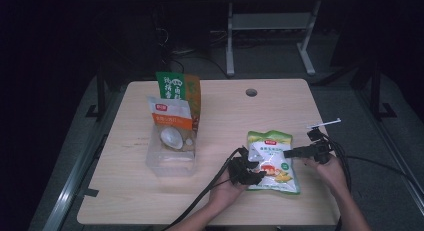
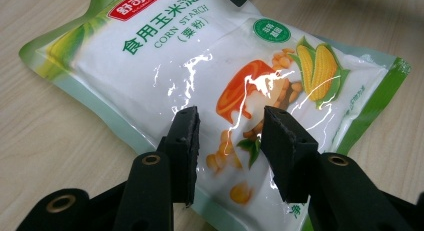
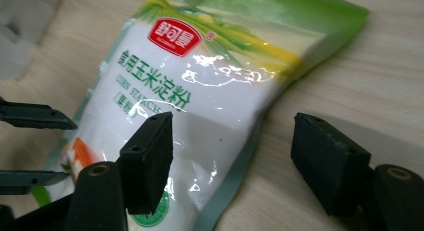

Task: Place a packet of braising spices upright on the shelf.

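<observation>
— Lower right of the high view, on the pale wooden surface (image 1: 210, 206): what lies there?

— A corn starch bag (image 1: 271, 161), flat on its back, white with green edges, a red brand patch and corn cobs printed on it. My two hands come in from the bottom edge of the frame, one on each side of it.

— And your left hand-held gripper (image 1: 248, 170)?

— It sits at the bag's lower left side. In the left gripper view my two black jaws stand parted by a moderate gap over the printed corn picture, near the bag's edge. They hold nothing; whether the tips touch the film I cannot tell.

— The right one?

— My right hand-held gripper (image 1: 290, 153) reaches in from the right of the frame toward the bag's upper right side. In the right gripper view the jaws are spread wide: one hangs over the white face of the bag below the green lettering, the other over bare wood just beside the bag's edge. Nothing is between them but that edge.

— Anything else on the surface?

— Left of centre in the high view, a clear plastic container (image 1: 170, 158) with a white and orange packet (image 1: 170, 116) standing in it, and a green and orange packet (image 1: 181, 91) upright just behind. They are well apart from the corn starch bag. A round hole (image 1: 251, 92) shows near the far edge of the surface.
</observation>
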A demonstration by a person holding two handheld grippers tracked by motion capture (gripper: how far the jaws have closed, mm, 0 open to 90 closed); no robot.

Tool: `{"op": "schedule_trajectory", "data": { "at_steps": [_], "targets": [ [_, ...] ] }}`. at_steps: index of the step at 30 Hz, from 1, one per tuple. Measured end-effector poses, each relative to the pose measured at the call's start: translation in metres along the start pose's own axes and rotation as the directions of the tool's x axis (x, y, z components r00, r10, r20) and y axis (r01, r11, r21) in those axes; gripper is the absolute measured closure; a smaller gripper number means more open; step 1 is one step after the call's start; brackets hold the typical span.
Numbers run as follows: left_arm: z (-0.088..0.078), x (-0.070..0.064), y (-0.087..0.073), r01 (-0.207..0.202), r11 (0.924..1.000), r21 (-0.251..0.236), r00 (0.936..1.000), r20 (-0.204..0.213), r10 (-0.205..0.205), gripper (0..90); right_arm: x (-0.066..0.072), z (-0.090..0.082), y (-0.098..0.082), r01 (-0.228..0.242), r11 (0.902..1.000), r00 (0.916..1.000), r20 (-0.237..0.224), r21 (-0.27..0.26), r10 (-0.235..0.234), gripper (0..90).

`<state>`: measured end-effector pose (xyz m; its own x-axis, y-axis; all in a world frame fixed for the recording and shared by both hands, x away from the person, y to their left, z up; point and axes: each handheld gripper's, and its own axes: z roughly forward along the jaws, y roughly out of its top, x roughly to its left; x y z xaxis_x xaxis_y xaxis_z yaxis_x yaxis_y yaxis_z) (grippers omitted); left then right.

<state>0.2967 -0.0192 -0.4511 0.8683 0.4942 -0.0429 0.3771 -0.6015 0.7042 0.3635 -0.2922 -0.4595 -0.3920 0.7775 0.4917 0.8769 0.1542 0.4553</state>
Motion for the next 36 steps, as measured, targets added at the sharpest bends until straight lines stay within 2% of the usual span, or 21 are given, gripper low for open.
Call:
{"op": "schedule_trajectory", "data": {
  "at_steps": [2, 4, 5, 8, 11, 13, 17, 23, 26, 28, 29, 33, 36],
  "targets": [
    [0.001, 0.001, 0.000, 0.007, 1.0000, -0.002, 1.0000, 0.003, -0.007, 58.7, -0.003, 0.002, -0.001, -0.004, 0.9999, 0.9990, -0.044, -0.010, 0.004, 34.9],
    [0.001, 0.002, 0.000, 0.017, 0.9999, -0.001, 0.9998, 0.012, -0.017, 59.2, -0.003, 0.005, 0.000, -0.026, 0.9996, 0.9939, -0.107, 0.010, 0.027, 38.4],
    [0.001, 0.003, 0.000, 0.015, 0.9999, 0.003, 0.9998, 0.016, -0.015, 59.2, -0.002, 0.007, 0.000, -0.013, 0.9998, 0.9925, -0.121, 0.016, 0.015, 39.2],
    [0.000, 0.004, 0.000, 0.011, 0.9999, 0.005, 0.9997, 0.022, -0.011, 59.3, 0.002, 0.009, 0.002, 0.006, 0.9993, 0.9932, -0.117, 0.038, -0.001, 41.6],
    [0.001, 0.006, -0.001, 0.014, 0.9999, 0.002, 0.9995, 0.030, -0.014, 59.2, 0.004, 0.012, 0.002, 0.009, 0.9983, 0.9888, -0.149, 0.058, 0.000, 44.8],
    [0.002, 0.006, -0.001, 0.010, 0.9999, 0.004, 0.9995, 0.029, -0.010, 59.4, 0.006, 0.013, 0.003, 0.023, 0.9971, 0.9884, -0.152, 0.073, -0.012, 46.3],
    [0.003, 0.008, -0.001, 0.018, 0.9998, 0.005, 0.9993, 0.033, -0.018, 59.9, 0.006, 0.013, 0.004, 0.036, 0.9967, 0.9823, -0.186, 0.072, -0.022, 53.3],
    [0.004, 0.009, -0.001, 0.017, 0.9998, 0.005, 0.9992, 0.036, -0.017, 60.4, 0.003, 0.017, 0.007, -0.004, 0.9942, 0.9750, -0.220, 0.107, 0.028, 57.1],
    [0.003, 0.009, -0.001, 0.019, 0.9998, 0.007, 0.9992, 0.035, -0.019, 60.5, 0.002, 0.018, 0.007, -0.022, 0.9940, 0.9717, -0.232, 0.107, 0.047, 62.2],
    [0.003, 0.010, -0.002, 0.018, 0.9998, 0.012, 0.9992, 0.035, -0.018, 60.7, 0.001, 0.019, 0.007, -0.024, 0.9941, 0.9686, -0.243, 0.106, 0.050, 69.3],
    [0.002, 0.010, -0.002, 0.020, 0.9997, 0.012, 0.9992, 0.035, -0.020, 60.7, 0.002, 0.020, 0.007, -0.016, 0.9946, 0.9681, -0.247, 0.102, 0.041, 73.5],
    [0.002, 0.010, -0.002, 0.018, 0.9998, 0.009, 0.9994, 0.030, -0.018, 60.7, 0.010, 0.020, 0.009, 0.027, 0.9954, 0.9731, -0.230, 0.092, -0.005, 79.8],
    [0.002, 0.011, -0.003, 0.027, 0.9996, 0.010, 0.9993, 0.027, -0.027, 59.7, 0.015, 0.018, 0.009, 0.052, 0.9952, 0.9774, -0.209, 0.083, -0.034, 81.9]
  ]
}}
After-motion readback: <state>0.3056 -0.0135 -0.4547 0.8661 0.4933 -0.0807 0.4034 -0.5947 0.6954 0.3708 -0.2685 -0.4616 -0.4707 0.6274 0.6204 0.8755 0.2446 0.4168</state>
